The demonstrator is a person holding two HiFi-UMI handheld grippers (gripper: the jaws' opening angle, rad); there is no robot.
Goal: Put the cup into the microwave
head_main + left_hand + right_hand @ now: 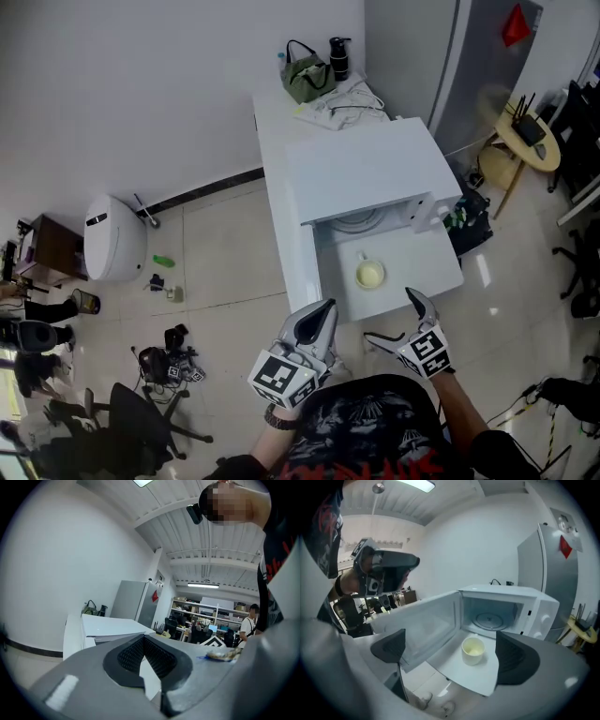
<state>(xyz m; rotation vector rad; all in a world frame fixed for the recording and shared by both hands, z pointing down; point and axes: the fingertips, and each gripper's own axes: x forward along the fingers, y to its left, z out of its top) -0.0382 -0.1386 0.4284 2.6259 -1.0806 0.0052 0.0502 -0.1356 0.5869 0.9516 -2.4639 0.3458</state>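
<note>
A pale yellow cup (369, 274) stands upright on the white table (436, 267), just in front of the white microwave (375, 169). In the right gripper view the cup (473, 650) sits ahead between the wide-spread jaws, well short of them. The microwave door (426, 625) hangs open to the left and the glass turntable (489, 619) inside is bare. My right gripper (394, 319) is open and empty, near the table's front edge. My left gripper (323, 314) is shut on nothing, off the table's front left corner; its jaws (143, 641) meet in its own view.
A green bag (307, 77), a black bottle (338, 58) and a white cloth (342, 103) lie at the table's far end. A grey cabinet (487, 66) and a round yellow table (525, 141) stand to the right. On the floor at left are a white round appliance (112, 239), cables and an office chair (141, 422).
</note>
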